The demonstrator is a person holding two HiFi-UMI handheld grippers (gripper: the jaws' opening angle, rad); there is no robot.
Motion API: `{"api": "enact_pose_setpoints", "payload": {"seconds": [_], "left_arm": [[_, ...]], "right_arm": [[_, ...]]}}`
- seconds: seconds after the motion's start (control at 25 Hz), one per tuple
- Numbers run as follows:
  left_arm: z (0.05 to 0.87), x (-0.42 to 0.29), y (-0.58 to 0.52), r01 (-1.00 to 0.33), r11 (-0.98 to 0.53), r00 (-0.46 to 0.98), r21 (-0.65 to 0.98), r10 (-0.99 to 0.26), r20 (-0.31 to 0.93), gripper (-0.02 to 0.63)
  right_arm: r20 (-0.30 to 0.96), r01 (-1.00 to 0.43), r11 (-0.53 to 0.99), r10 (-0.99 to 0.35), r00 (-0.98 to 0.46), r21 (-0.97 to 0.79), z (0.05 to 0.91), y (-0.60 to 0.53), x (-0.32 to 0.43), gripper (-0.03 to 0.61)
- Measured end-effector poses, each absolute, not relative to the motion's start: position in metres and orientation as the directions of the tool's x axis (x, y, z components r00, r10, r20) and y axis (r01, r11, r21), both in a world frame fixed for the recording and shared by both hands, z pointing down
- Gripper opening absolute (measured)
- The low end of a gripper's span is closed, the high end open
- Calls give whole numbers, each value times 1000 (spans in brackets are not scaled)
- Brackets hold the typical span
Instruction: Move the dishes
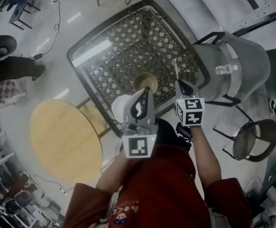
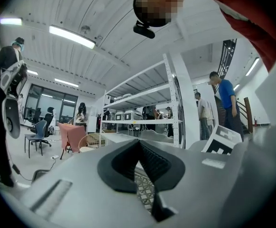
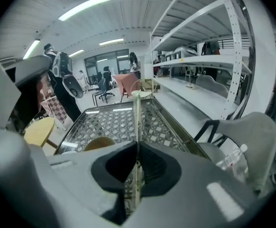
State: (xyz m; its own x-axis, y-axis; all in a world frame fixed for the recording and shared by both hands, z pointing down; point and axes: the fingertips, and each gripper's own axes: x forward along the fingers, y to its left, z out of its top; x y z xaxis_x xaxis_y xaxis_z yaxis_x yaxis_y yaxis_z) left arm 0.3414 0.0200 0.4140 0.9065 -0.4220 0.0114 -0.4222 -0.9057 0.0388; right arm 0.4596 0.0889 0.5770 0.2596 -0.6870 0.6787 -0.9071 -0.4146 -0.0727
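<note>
Tan round bowl (image 1: 145,81) stands on the glass-topped lattice tabletop (image 1: 105,56). Left hand-held gripper (image 1: 148,91) has its tips at the bowl's near edge in the head view, jaws closed on nothing; contact cannot be told. Right hand-held gripper (image 1: 181,84), just right of the bowl, pinches a slim cream-coloured utensil (image 1: 176,69) that sticks out past its tips.

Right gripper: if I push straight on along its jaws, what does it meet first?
Probably the dark-framed lattice glass tabletop, touched first by the thin pale stick clamped in the right gripper. The round tan bowl sits left of that line.
</note>
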Motion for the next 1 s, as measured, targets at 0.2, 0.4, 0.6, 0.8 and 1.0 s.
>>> {"api": "enact_pose_setpoints", "payload": {"seconds": [0.2, 0.4, 0.6, 0.8, 1.0], "left_arm": [[423, 345, 15, -438, -898, 899, 37, -436, 44, 6], [432, 347, 8, -445, -895, 894, 26, -443, 69, 6], [443, 348, 4, -444, -895, 894, 30, -440, 86, 6], [448, 350, -3, -454, -890, 888, 41, -449, 95, 6], [455, 352, -10, -465, -884, 882, 50, -458, 115, 6]], "right_arm": [[771, -893, -439, -602, 207, -103, 622, 91, 463, 20], [822, -899, -426, -544, 167, -100, 658, 85, 460, 20], [862, -900, -427, -486, 146, -88, 689, 84, 458, 20], [891, -900, -429, -433, 135, -73, 705, 83, 456, 20], [909, -898, -433, -399, 121, -70, 715, 79, 455, 21]]}}
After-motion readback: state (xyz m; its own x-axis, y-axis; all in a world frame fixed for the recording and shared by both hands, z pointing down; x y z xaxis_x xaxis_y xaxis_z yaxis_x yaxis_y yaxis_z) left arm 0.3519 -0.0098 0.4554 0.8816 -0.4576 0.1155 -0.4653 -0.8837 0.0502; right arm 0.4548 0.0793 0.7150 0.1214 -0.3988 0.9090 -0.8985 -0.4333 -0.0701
